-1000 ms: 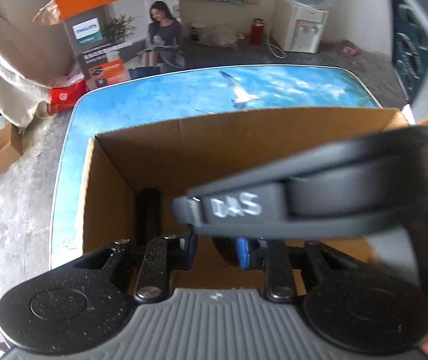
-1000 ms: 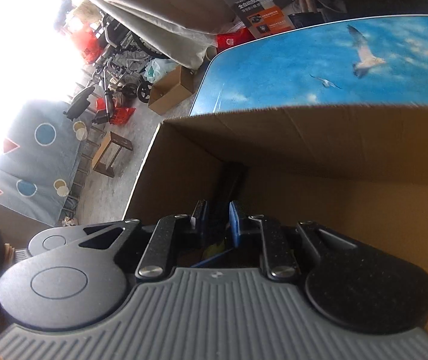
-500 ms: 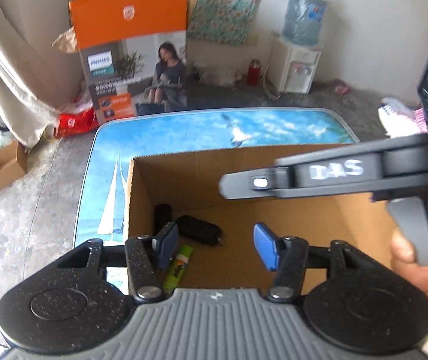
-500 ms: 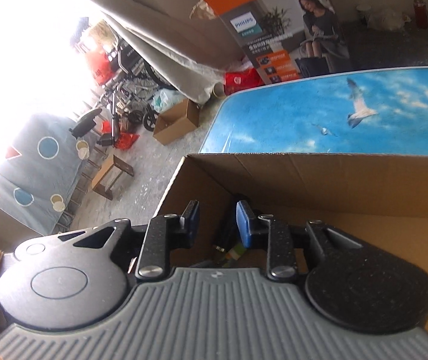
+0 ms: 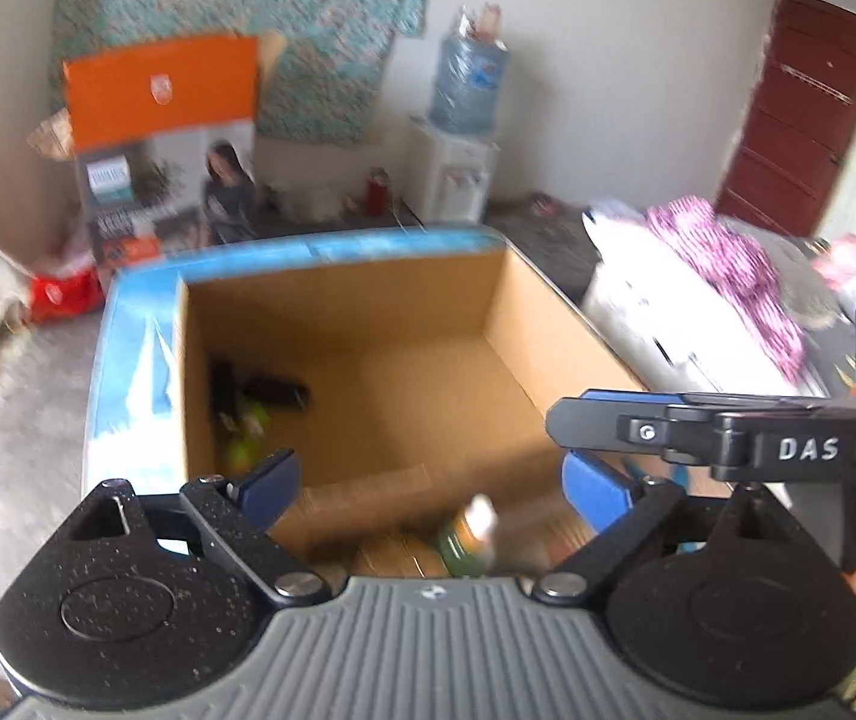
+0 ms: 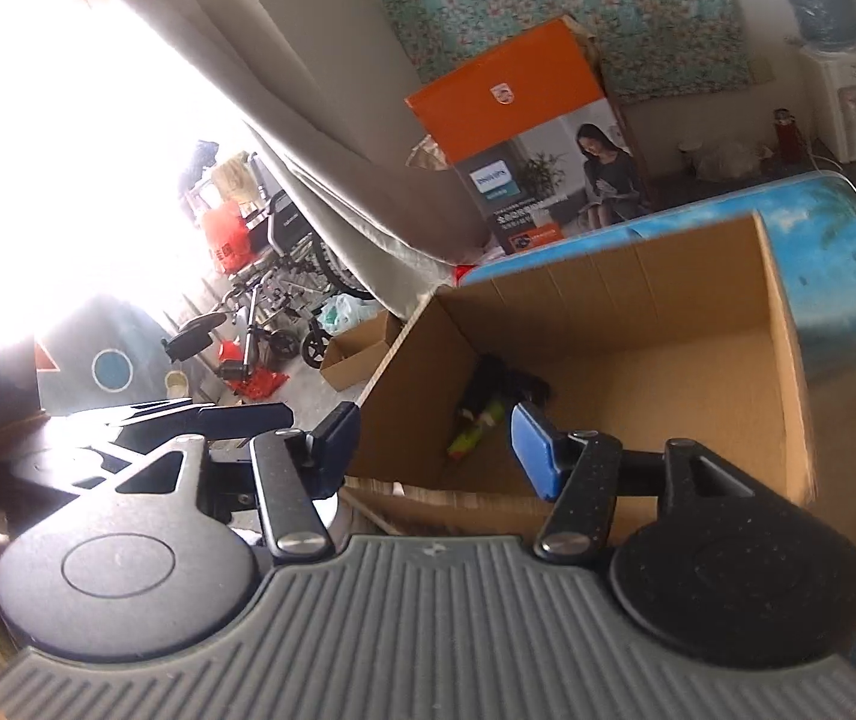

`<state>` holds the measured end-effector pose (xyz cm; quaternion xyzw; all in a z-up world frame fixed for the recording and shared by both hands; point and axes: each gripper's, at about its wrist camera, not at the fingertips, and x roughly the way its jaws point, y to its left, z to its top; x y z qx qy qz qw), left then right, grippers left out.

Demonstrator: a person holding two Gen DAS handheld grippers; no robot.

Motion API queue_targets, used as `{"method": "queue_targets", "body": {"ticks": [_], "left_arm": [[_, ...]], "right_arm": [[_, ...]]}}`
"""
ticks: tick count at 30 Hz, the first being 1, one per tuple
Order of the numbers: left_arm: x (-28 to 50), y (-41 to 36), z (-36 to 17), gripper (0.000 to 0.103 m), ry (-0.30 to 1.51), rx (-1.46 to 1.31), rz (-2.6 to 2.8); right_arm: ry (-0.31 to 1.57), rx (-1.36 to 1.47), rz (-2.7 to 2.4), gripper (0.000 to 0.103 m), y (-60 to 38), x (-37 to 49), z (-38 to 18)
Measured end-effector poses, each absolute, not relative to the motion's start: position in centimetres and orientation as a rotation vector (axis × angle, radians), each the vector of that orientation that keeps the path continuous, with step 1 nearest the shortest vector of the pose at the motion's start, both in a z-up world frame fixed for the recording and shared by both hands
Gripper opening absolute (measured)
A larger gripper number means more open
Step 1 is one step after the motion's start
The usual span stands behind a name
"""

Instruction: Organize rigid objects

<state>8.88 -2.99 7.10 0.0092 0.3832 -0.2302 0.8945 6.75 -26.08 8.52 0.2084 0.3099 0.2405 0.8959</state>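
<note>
My left gripper (image 5: 431, 489) and right gripper (image 6: 434, 435) are both opening, empty, above the cardboard box (image 5: 554, 336); dark items (image 5: 275, 390) lie in its left corner.

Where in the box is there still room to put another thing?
The cardboard box has bare floor across its middle and right side, up to the far and right walls. The left corner is crowded: dark things and a yellow-green tube lie bunched there.

Cluttered home storeroom: water dispenser (image 5: 452, 180), floral wall cloth (image 6: 554, 6), wheelchair (image 6: 284, 252), appliance carton (image 6: 542, 144) on concrete floor.
</note>
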Motion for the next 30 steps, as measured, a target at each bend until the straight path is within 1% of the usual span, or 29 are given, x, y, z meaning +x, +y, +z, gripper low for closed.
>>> {"method": "queue_targets", "body": {"ticks": [5, 10, 13, 14, 20, 30], "left_arm": [[6.1, -3.8, 3.6, 0.095, 0.836, 0.061, -0.463], [4.6, -3.8, 0.4, 0.095, 0.89, 0.025, -0.486], [3.9, -3.5, -1.3, 0.103, 0.923, 0.003, -0.476], [3.5, -3.4, -1.7, 0.103, 0.925, -0.004, -0.473], [3.2, -2.7, -2.8, 0.103, 0.932, -0.063, -0.489], [3.1, -2.1, -2.6, 0.103, 0.907, -0.086, -0.47]], "right_arm": [[0.685, 0.478, 0.433, 0.056, -27.0, 2.2, 4.3], [0.739, 0.516, 0.424, 0.056, -26.9, -0.6, 1.2], [0.766, 0.527, 0.428, 0.056, -26.7, -1.3, 0.1], [0.776, 0.531, 0.43, 0.056, -26.7, -1.4, -0.3], [0.815, 0.545, 0.441, 0.056, -26.6, -1.5, -1.7], [0.822, 0.566, 0.46, 0.056, -27.0, -0.5, -1.4]]}}
